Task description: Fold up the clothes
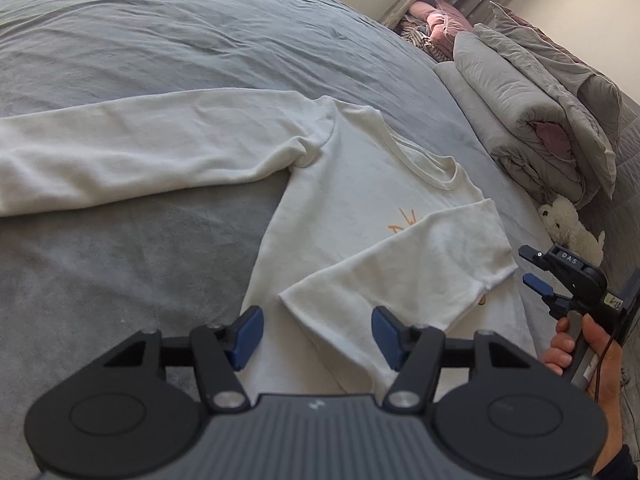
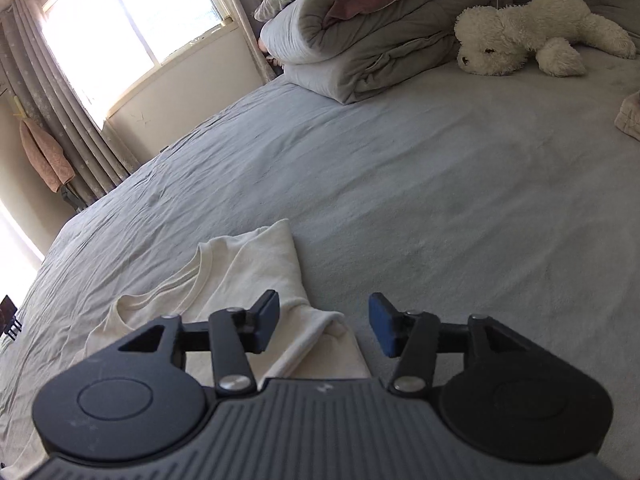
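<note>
A cream long-sleeved shirt (image 1: pixel 352 184) with orange lettering lies flat on the grey bed. One sleeve (image 1: pixel 132 148) stretches out to the left; the other sleeve (image 1: pixel 404 268) is folded across the chest. My left gripper (image 1: pixel 318 336) hovers open just above the folded sleeve's cuff, holding nothing. My right gripper (image 1: pixel 534 268) shows at the right edge of the left wrist view, held by a hand, open and beside the shirt's right side. In the right wrist view the right gripper (image 2: pixel 324 326) is open above the shirt's folded shoulder (image 2: pixel 256 276), with nothing between its fingers.
The grey bedsheet (image 1: pixel 160 40) spreads wide to the left and far side. A rolled grey duvet (image 2: pixel 360 32) and a white plush dog (image 2: pixel 520 36) lie at the head of the bed. A window with curtains (image 2: pixel 128 20) lies beyond.
</note>
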Available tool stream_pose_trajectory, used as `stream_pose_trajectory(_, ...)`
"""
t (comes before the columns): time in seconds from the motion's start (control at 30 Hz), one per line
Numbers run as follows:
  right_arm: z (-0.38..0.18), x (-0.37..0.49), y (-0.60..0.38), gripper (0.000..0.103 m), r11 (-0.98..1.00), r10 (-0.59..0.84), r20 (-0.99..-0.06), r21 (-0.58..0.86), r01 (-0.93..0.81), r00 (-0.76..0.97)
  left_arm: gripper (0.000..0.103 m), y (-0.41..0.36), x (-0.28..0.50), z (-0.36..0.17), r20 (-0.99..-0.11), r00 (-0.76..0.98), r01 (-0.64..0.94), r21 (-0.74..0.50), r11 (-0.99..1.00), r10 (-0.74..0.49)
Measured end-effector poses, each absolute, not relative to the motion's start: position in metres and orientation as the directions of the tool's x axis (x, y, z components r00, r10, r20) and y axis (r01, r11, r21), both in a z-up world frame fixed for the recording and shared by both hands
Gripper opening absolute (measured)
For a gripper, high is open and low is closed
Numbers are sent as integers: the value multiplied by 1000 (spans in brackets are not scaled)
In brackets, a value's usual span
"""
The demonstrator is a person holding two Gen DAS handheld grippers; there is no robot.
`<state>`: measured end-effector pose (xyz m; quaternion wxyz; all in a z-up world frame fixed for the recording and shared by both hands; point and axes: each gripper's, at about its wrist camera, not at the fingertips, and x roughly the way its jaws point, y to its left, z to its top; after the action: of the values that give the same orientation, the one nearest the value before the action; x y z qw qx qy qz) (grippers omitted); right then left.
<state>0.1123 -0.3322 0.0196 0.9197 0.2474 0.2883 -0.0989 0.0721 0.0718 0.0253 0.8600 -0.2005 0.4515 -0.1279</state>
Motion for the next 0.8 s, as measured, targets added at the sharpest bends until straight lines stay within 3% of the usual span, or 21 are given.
stream_pose_trajectory(0.03, 19, 114, -329, 51, 872, -52, -586, 367, 323, 809, 62, 71, 72, 25, -726, 560, 40, -459, 888, -400)
stream_pose_trajectory(0.07, 18, 115, -325, 17, 886, -65, -593, 336, 320, 803, 61, 71, 72, 26, -726, 560, 41, -456, 889, -399)
stream_pose_trajectory(0.17, 15, 120, -315, 15, 920, -106, -609, 240, 310, 786, 57, 72, 72, 26, -730, 560, 39, -451, 892, -393)
stream_pose_trajectory(0.4, 3, 137, -290, 16, 962, -214, -646, -10, 272, 733, 52, 67, 71, 26, -742, 561, 55, -408, 911, -366)
stream_pose_trajectory(0.5, 15, 134, -288, 20, 956, -244, -639, -29, 294, 729, 51, 64, 69, 28, -748, 567, 64, -377, 924, -345)
stream_pose_trajectory(0.63, 41, 100, -272, 37, 964, -243, -572, -56, 258, 783, 51, 56, 63, 35, -752, 593, 82, -300, 950, -288)
stream_pose_trajectory(0.8, 56, 54, -246, 49, 990, -138, -605, -77, 114, 784, 58, 42, 52, 46, -719, 678, 114, -105, 988, -155)
